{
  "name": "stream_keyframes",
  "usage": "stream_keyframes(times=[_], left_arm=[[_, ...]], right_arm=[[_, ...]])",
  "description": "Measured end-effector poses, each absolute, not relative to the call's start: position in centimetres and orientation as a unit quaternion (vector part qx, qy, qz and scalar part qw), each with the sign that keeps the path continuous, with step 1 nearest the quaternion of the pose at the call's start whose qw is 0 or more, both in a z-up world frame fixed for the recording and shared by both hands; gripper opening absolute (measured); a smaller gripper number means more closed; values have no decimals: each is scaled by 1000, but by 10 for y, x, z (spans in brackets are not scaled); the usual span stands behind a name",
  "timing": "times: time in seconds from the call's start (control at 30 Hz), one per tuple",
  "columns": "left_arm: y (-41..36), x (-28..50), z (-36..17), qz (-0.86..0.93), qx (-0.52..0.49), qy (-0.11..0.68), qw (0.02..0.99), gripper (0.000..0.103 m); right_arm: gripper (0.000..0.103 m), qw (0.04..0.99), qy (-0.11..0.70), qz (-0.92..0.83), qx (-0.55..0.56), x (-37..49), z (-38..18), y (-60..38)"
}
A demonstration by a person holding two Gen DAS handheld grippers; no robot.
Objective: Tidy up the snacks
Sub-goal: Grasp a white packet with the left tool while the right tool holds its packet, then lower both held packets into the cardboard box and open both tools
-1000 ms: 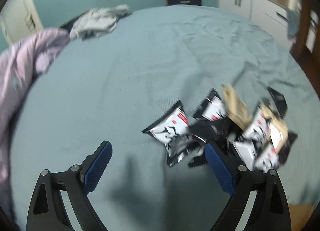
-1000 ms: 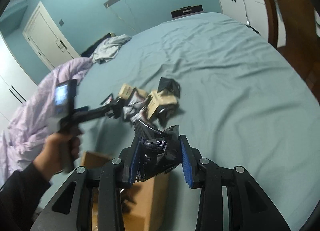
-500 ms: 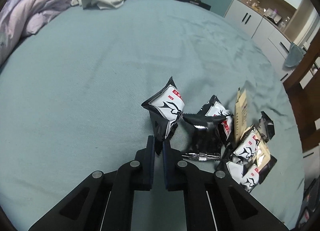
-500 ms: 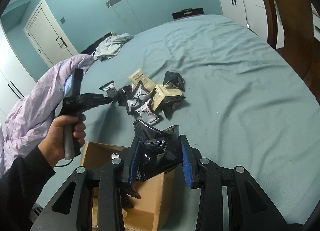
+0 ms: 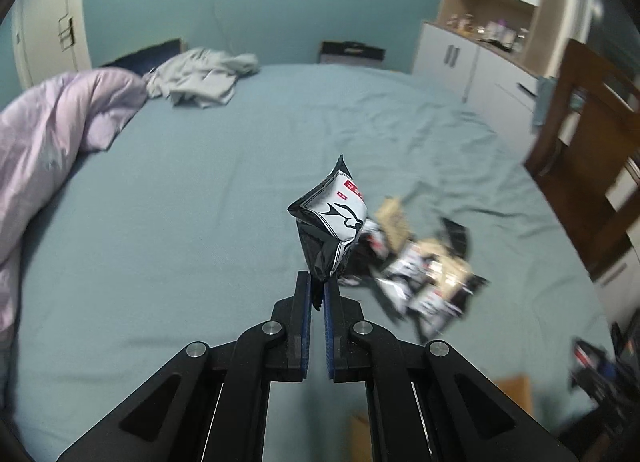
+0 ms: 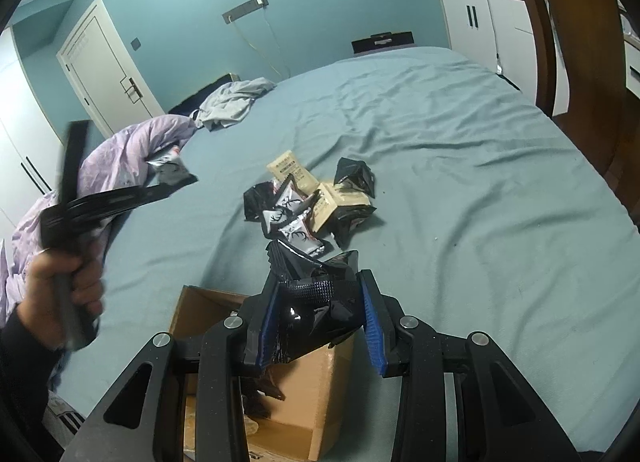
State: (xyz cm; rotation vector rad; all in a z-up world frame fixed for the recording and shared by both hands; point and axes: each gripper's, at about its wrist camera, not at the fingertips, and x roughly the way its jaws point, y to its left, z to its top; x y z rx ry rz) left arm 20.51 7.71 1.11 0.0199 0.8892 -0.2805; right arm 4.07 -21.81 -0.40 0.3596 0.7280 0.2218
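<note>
Black-and-white snack packet hangs upright off the bed; glossy black packet tilts above an open cardboard box

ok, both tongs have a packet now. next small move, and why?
Probably lower the right tongs and release their black packet into the cardboard box: it already hangs over the open box. The left tongs only pinch the black-and-white packet by a corner, away from the box.

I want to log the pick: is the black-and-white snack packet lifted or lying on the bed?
Lifted: the left gripper pinches the black-and-white snack packet above the bed.
</note>
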Motion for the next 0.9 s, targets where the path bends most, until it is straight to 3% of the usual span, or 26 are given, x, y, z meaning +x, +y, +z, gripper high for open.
stream_keyframes(times=[0.3,0.9], left_arm=[[32,108,26,-212,104,420,876,5],[5,71,-60,-187,133,587,777,6]], right_arm=[[35,911,346,117,192,31,-3,-229],[35,912,353,127,168,35,-1,-218]])
